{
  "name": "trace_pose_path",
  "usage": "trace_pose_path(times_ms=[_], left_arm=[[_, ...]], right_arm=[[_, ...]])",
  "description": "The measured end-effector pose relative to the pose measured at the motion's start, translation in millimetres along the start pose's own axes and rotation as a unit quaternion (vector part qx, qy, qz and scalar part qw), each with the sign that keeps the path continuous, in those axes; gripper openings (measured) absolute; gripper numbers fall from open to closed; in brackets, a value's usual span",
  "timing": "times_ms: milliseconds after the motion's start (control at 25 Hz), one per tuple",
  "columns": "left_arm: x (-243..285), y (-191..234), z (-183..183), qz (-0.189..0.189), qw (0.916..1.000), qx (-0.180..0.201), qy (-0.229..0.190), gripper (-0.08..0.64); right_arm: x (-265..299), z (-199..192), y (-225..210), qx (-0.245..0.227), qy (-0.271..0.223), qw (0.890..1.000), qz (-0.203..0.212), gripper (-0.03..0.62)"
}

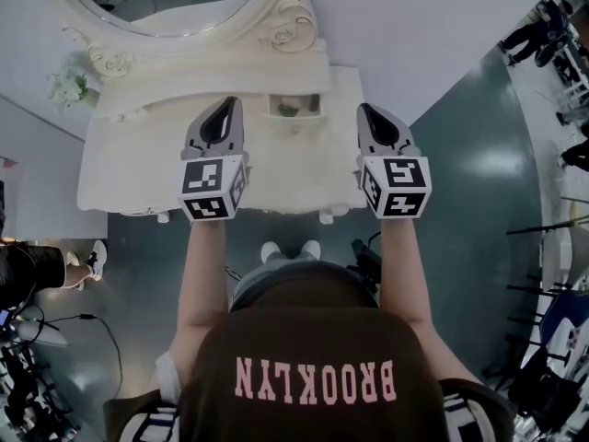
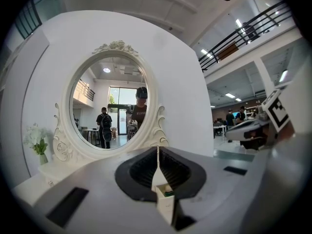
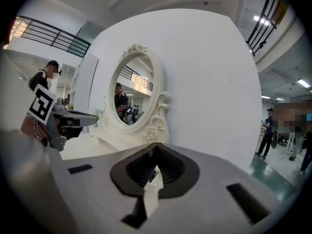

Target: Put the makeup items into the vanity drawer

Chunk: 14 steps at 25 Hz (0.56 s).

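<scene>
A white vanity table (image 1: 138, 168) stands against the wall under an oval mirror (image 1: 175, 7). A small drawer (image 1: 294, 106) on the back shelf is open, with a green item inside; through the left gripper view the drawer (image 2: 165, 191) shows small items. My left gripper (image 1: 226, 107) hovers over the tabletop just left of the drawer, jaws shut and empty. To the drawer's right my right gripper (image 1: 367, 110) hangs over the table's right end, shut too, nothing in it. No makeup items lie on the tabletop that I can see.
White flowers (image 1: 66, 86) stand at the back left corner of the vanity. The wall rises directly behind the mirror. A bystander (image 1: 28, 270) and cables are on the green floor to the left; more people stand farther right.
</scene>
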State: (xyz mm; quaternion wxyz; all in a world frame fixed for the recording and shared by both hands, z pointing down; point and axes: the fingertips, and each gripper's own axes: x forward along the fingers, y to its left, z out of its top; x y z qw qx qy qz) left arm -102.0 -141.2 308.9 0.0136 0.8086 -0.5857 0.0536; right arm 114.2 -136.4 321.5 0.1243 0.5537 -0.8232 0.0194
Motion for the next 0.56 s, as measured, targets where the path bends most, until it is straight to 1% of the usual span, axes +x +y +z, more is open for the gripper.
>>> trace_pose_path(times_ms=[560], left_arm=[[-3.9, 10.4, 18.3, 0.003, 0.9998, 0.001, -0.022, 0.014]], right_arm=[[-3.3, 21.4, 3.1, 0.000, -0.022, 1.000, -0.011, -0.003]])
